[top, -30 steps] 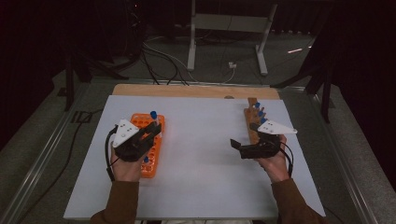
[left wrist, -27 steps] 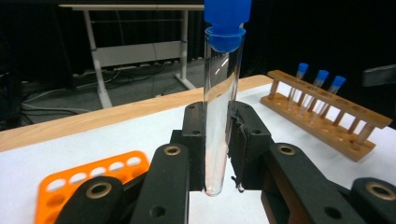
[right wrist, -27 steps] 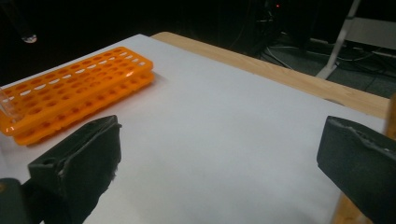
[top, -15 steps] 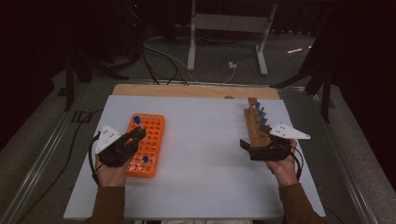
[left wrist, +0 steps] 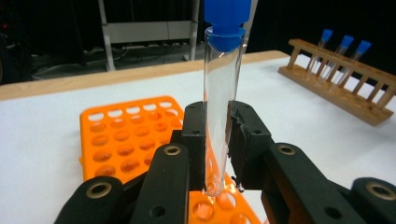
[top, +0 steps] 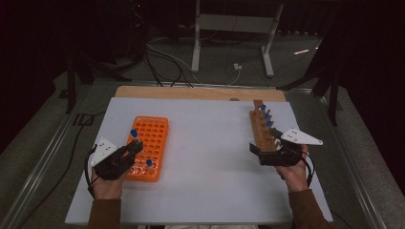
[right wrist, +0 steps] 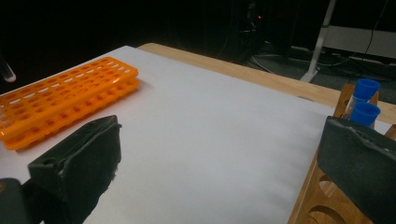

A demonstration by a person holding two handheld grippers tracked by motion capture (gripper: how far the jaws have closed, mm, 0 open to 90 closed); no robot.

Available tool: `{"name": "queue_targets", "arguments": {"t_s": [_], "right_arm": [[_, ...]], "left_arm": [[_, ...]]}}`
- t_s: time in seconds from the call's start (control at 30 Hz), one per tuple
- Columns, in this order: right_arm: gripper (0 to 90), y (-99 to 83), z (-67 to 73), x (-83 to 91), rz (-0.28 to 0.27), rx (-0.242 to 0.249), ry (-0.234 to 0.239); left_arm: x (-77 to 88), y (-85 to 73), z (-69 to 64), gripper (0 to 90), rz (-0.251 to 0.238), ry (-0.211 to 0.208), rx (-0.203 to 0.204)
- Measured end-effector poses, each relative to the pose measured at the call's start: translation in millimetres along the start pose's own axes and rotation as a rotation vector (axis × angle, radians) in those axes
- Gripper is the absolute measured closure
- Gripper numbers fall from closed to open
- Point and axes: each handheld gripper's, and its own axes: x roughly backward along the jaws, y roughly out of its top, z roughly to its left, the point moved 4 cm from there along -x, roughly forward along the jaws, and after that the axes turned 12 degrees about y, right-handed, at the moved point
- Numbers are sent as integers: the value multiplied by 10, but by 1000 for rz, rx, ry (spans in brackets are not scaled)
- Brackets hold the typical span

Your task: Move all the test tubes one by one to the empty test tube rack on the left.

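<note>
1. One blue-capped tube (left wrist: pixel 219 107) stands upright, clamped in the left gripper (left wrist: pixel 217 140), above the orange rack (top: pixel 148 143).
2. Right gripper (right wrist: pixel 224 163) gapes empty beside the wooden rack (top: pixel 261 129) on the bench (top: pixel 205 143).

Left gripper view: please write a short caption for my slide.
Left gripper holds an upright blue-capped test tube over the orange rack.

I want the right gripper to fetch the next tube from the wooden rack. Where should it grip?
Grip a blue-capped tube just below its cap, coming from above: it stands upright in the wooden rack, whose rail probably blocks a lower hold.
</note>
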Motion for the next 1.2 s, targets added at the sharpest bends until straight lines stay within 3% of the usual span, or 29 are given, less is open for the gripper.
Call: {"name": "queue_targets", "arguments": {"t_s": [0.23, 0.63, 0.73, 0.9, 1.1, 1.2], "right_arm": [[0, -6, -5, 8, -2, -3, 3], [0, -41, -19, 12, -3, -14, 4], [0, -43, -23, 13, -4, -16, 5], [0, -42, -24, 14, -7, -17, 6], [0, -37, -23, 23, -12, -15, 9], [0, -40, -28, 29, -12, -14, 10]], "left_arm": [[9, -149, 16, 784, 31, -11, 25], [36, -297, -41, 784, 75, -35, 4], [57, -324, -42, 783, 76, -44, 15], [64, -406, -85, 783, 107, -57, -9], [23, -545, -136, 783, 200, -48, -66], [34, -556, -133, 784, 214, -45, -70]]}}
